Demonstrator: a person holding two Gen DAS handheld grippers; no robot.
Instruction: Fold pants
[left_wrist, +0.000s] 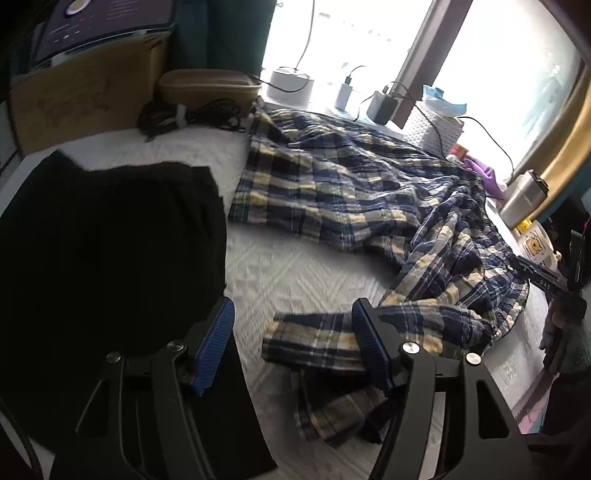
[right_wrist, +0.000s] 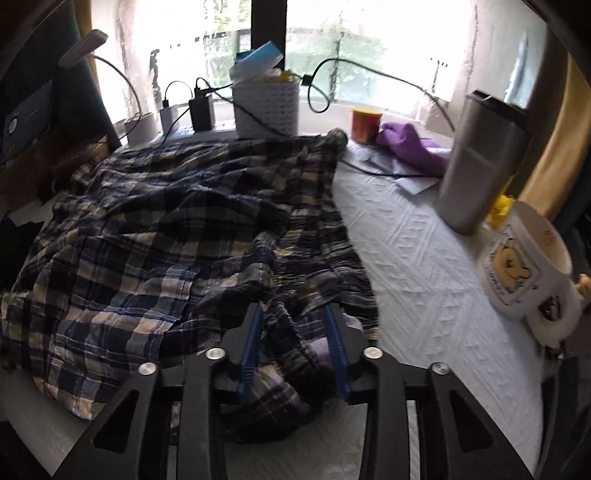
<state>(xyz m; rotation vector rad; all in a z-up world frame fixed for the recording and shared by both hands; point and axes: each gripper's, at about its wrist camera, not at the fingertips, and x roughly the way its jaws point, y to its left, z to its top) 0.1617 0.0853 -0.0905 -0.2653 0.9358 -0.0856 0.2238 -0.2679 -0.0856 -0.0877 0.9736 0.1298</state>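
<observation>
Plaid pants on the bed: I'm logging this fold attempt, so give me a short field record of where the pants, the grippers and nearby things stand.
garment: plaid pants, crumpled and spread on the white bedspread
left gripper: open, near a pant-leg end, nothing between its pads
right gripper: narrowed around a bunched fold of the pants; a firm pinch is not certain
other cloth: black garment, lying flat beside the pants
bed edge items: steel tumbler, white mug
fold status: not yet folded
</observation>
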